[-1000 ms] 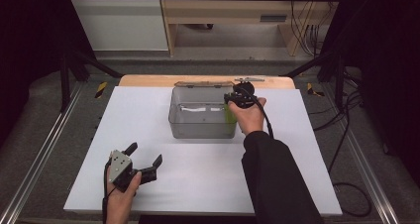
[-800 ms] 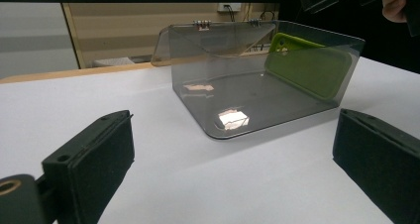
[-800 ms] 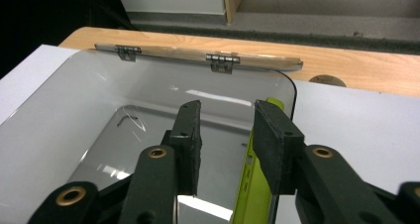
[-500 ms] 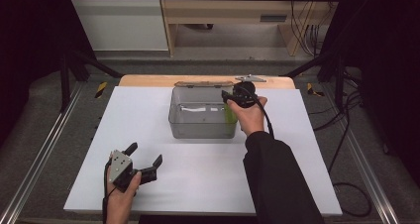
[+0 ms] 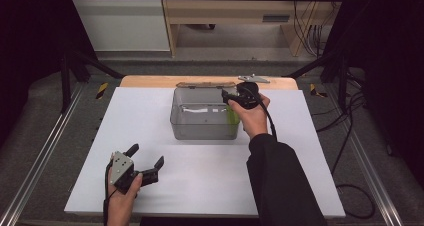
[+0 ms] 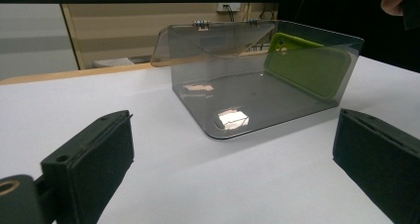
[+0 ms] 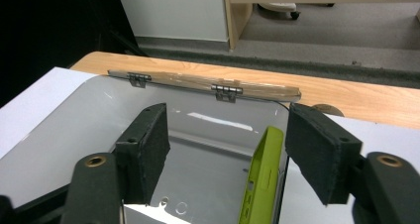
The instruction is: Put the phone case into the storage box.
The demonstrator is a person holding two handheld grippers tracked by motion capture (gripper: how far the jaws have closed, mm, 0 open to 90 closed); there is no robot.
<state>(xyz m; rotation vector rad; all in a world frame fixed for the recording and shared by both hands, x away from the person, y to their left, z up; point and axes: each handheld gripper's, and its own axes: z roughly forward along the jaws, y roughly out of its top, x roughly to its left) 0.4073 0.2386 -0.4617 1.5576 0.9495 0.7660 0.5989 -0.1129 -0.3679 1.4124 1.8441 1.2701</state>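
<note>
The right gripper (image 5: 226,99) hangs over the right end of a clear plastic box (image 5: 200,128) that sits on the white table (image 5: 310,151), at about twelve o'clock from table centre in the high view. Its jaws have just been opening and now stand well apart; in the right gripper view a green phone case (image 7: 260,184) stands on edge between them, nearer the right-hand jaw, and neither pad presses on it, so nothing is gripped. The case rests inside the box, leaning against the right wall (the left gripper view shows it as a green slab behind the clear wall at roughly two o'clock). The box lid (image 7: 208,85) is thrown back on two small hinges and lies flat at the far side, on the wooden edge (image 5: 150,81) of the table. The left gripper (image 5: 146,162) rests low over the table at about seven o'clock in the high view, well apart from the box, jaws wide open with bare table between them. Its nose points toward the box. A black sleeve (image 5: 280,186) covers the right forearm
</note>
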